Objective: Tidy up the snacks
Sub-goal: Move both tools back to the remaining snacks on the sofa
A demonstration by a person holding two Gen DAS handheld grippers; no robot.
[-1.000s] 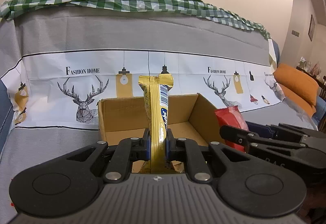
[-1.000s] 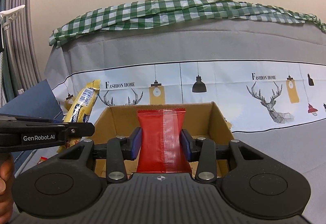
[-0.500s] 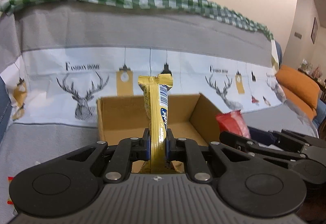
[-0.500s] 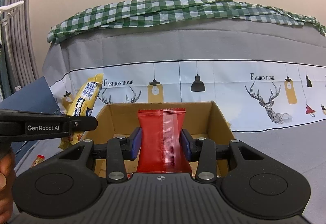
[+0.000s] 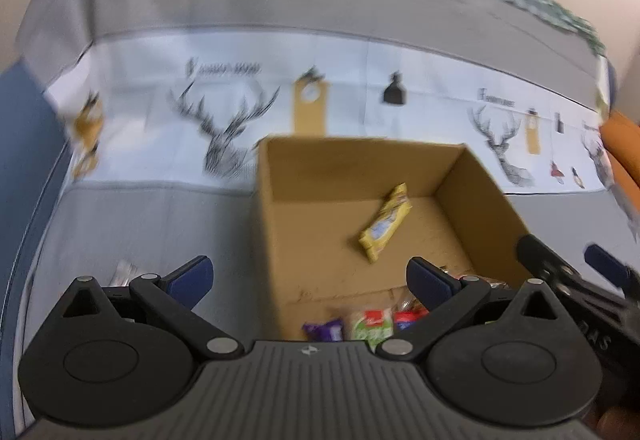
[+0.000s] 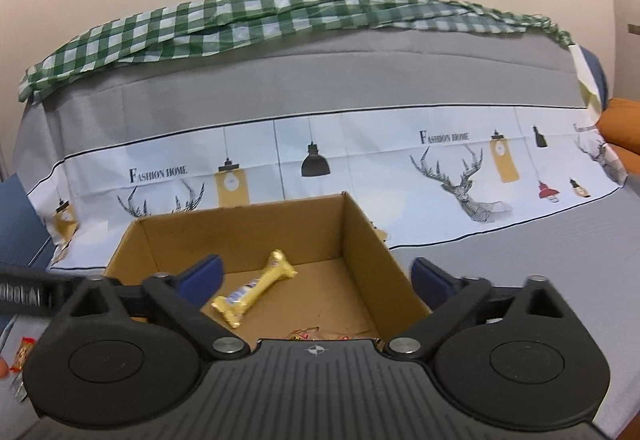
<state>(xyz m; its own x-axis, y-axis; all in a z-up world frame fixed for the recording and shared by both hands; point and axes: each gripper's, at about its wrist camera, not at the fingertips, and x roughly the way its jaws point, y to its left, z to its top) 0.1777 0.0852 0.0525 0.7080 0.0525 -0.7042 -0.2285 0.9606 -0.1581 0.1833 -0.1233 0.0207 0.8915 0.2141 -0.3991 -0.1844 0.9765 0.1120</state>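
Observation:
An open cardboard box (image 5: 472, 196) sits on the grey sofa cover; it also shows in the right wrist view (image 6: 360, 232). A yellow snack bar (image 5: 386, 222) lies on its floor, seen too in the right wrist view (image 6: 254, 288). Several other snack packets (image 5: 370, 322) lie at the box's near end. My left gripper (image 5: 310, 276) is open and empty above the box's near left wall. My right gripper (image 6: 316, 274) is open and empty above the box's near edge. The red packet is not clearly seen.
The patterned sofa back (image 6: 360, 144) with a green checked cloth (image 6: 260, 16) rises behind the box. A small snack (image 6: 22, 354) lies on the seat at far left. An orange cushion (image 5: 622, 144) is at the right. The other gripper (image 5: 568, 276) reaches in from the right.
Both grippers have opened and let go of their snacks. The yellow bar now lies inside the box. The left view has tilted down toward the box.

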